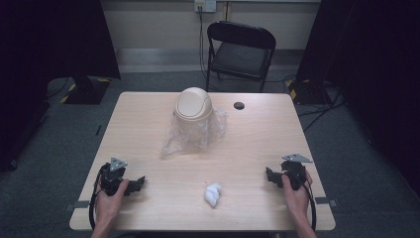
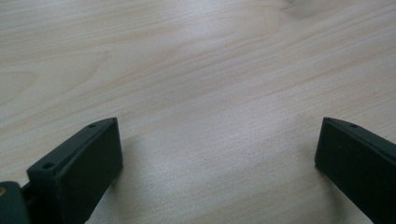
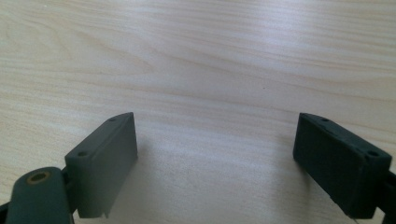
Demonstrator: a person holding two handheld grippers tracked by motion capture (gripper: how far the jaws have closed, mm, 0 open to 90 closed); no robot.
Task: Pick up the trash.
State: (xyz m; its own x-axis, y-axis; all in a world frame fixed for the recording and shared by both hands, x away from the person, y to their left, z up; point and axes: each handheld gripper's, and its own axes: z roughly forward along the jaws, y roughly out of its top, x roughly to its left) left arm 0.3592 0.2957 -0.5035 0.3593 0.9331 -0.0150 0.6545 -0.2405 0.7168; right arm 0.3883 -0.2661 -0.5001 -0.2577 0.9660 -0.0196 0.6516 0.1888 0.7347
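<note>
We take this to be the very start of the job: both claws rest low on the near edge of the desk (image 1: 148, 106) with nothing in them. Our left claw (image 1: 139, 183) sits at the lower left of the high view, our right claw (image 1: 270, 175) at the lower right. In each gripper view the two black jaws stand wide apart over bare, pale wood grain.

The things nearest to us are a crumpled white wad (image 1: 213, 194), probably tissue or paper, lying low and centre in the high view between the two claws, and a small beige bin (image 1: 193, 110) with a domed swing lid, standing at the middle of the frame. A clear plastic bag (image 1: 174, 141) spills out from under the lid and lies slack on the desk to the bin's lower left.

We judge the next move to be a reach inward to the wad, then a light pinch, since it looks soft and will squash; either claw is about equally near.

The desk is light wood with a dark cable hole (image 1: 239, 105) toward its upper right. Beyond it, at the top of the frame, stands a black folding chair (image 1: 241, 49) on grey carpet, with dark curtains on both sides.
</note>
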